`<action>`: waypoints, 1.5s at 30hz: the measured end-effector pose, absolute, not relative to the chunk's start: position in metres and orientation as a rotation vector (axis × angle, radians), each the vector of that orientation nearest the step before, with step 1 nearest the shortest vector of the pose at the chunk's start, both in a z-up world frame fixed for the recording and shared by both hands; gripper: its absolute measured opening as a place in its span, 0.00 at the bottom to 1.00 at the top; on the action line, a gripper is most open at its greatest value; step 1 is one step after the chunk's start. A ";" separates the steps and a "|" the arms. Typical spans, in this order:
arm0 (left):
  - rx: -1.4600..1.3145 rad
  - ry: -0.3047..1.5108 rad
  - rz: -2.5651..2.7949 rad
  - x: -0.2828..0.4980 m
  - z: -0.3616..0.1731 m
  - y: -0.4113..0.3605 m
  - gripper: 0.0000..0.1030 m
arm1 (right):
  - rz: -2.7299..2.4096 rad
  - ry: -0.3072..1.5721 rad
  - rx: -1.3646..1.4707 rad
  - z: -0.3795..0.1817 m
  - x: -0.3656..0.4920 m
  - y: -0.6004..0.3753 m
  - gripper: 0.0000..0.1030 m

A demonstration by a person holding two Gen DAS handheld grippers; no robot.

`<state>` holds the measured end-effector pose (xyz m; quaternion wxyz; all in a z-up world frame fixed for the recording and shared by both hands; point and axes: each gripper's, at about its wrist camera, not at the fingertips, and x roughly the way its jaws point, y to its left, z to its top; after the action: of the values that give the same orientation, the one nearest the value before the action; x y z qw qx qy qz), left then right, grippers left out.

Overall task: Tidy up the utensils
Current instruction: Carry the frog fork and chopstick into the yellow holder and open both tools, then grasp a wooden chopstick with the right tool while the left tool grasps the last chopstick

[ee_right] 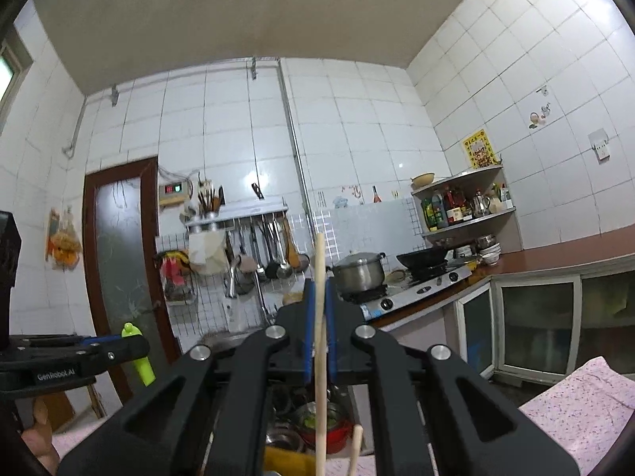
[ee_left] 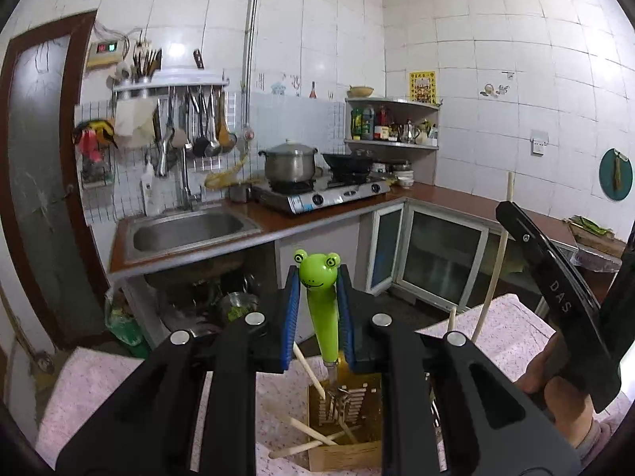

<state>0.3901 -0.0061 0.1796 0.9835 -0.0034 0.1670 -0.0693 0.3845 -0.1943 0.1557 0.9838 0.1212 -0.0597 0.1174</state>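
My left gripper (ee_left: pixel 317 305) is pinching the frog-handled fork (ee_left: pixel 321 297) upright, its tines dipping into the wooden utensil box (ee_left: pixel 345 456) on the pink patterned cloth (ee_left: pixel 99 388), among loose chopsticks (ee_left: pixel 313 434). My right gripper (ee_right: pixel 320 317) is clamping a single chopstick (ee_right: pixel 320 317), holding it vertical just beside. Behind both, I'm seeing the sink (ee_left: pixel 186 230) and stove (ee_left: pixel 321 196).

Your left gripper (ee_left: pixel 317 301) hides part of the frog-handled fork (ee_left: pixel 319 297). The wooden box (ee_left: pixel 345 456) and the chopstick (ee_right: pixel 320 341) run off the bottom edges.
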 end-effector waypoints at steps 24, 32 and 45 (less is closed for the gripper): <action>-0.022 0.481 -0.232 0.386 0.095 -0.001 0.18 | 0.316 0.187 0.153 0.060 0.382 -0.189 0.06; -0.071 0.455 -0.210 0.355 0.126 0.012 0.66 | 0.290 0.295 0.135 0.076 0.360 -0.198 0.57; -0.103 0.641 -0.045 0.305 0.078 0.075 0.89 | 0.213 0.573 0.057 0.058 0.300 -0.179 0.57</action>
<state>0.3051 0.0748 0.0784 0.9475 -0.0506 0.3148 -0.0220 0.3003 -0.1794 0.0585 0.9532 0.0281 0.2821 0.1047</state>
